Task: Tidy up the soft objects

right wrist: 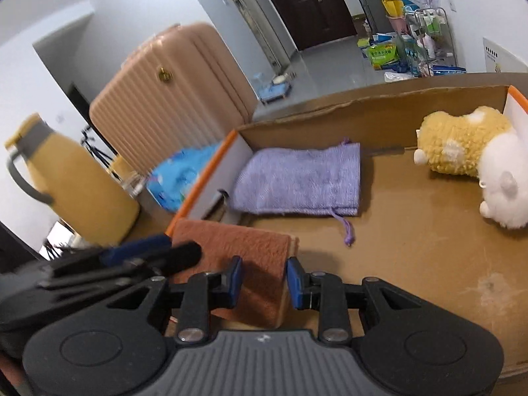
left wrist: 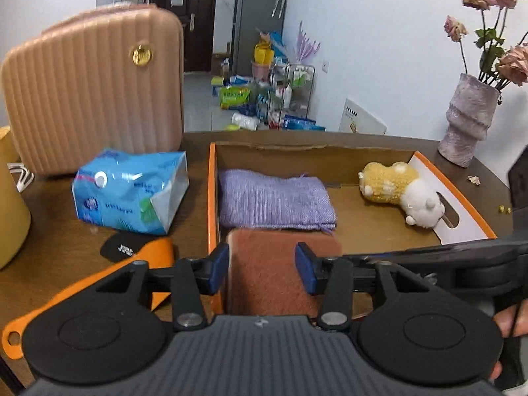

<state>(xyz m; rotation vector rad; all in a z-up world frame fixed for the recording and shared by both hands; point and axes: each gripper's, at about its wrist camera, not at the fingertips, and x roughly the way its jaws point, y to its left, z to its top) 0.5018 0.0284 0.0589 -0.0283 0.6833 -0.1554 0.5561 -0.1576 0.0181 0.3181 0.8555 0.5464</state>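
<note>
A: How far along? Left gripper [left wrist: 262,269] and right gripper [right wrist: 264,277] both stand wide, gripping nothing

B: Brown cloth [right wrist: 237,257] lies beneath them in the box [left wrist: 213,198]; beyond, purple pouch [left wrist: 275,199], plush toy [left wrist: 401,193]. Seemingly nearly finished

a lived-in home: a dark front door [left wrist: 183,16] past a tiled hallway, a floor littered with shopping bags [left wrist: 235,96] and a wire rack [left wrist: 293,95], a pink suitcase [left wrist: 95,89], and dried roses in a vase [left wrist: 467,122] on the worktop [left wrist: 59,241].
</note>
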